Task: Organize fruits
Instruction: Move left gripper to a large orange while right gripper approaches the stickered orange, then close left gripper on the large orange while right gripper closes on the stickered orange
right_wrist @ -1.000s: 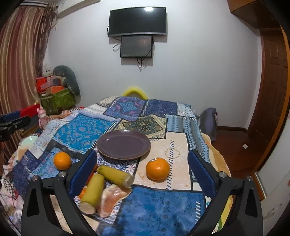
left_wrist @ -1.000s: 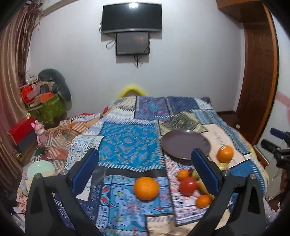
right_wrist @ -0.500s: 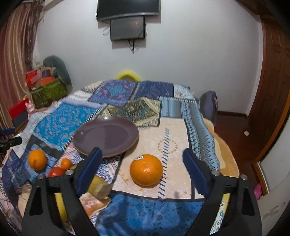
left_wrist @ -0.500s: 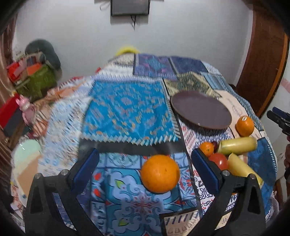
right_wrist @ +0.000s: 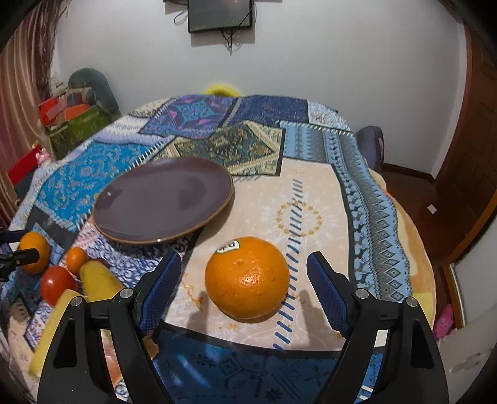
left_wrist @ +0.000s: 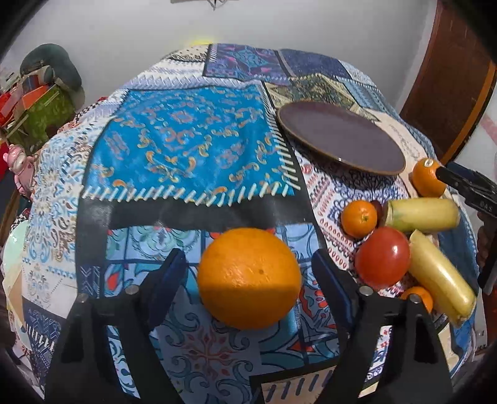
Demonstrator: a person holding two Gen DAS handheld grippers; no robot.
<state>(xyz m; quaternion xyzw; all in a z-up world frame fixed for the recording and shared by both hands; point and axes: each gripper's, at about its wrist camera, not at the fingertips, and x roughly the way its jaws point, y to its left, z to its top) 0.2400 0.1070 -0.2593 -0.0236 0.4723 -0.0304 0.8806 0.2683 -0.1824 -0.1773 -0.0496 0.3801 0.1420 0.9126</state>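
My left gripper (left_wrist: pixel 248 264) is open with a large orange (left_wrist: pixel 249 278) lying on the patchwork cloth between its fingers, not touched. My right gripper (right_wrist: pixel 243 264) is open around a second orange (right_wrist: pixel 247 277) that bears a sticker. An empty dark purple plate (left_wrist: pixel 341 136) lies beyond; it also shows in the right wrist view (right_wrist: pixel 163 203). Between the two oranges lies a heap: a red tomato (left_wrist: pixel 382 257), a small tangerine (left_wrist: pixel 359 218) and two yellow-green pieces (left_wrist: pixel 422 215) (left_wrist: pixel 441 278).
The table is covered by a blue patchwork cloth (left_wrist: pixel 186 149). Its right edge (right_wrist: pixel 416 248) drops to the floor by a wooden door. Bags and boxes (right_wrist: pixel 77 118) are piled at the far left by the wall. A screen (right_wrist: pixel 220 14) hangs on the wall.
Both grippers have moved forward and down, so each orange now sits between open fingers. The fingers of both have narrowed a little. No fruit has moved.
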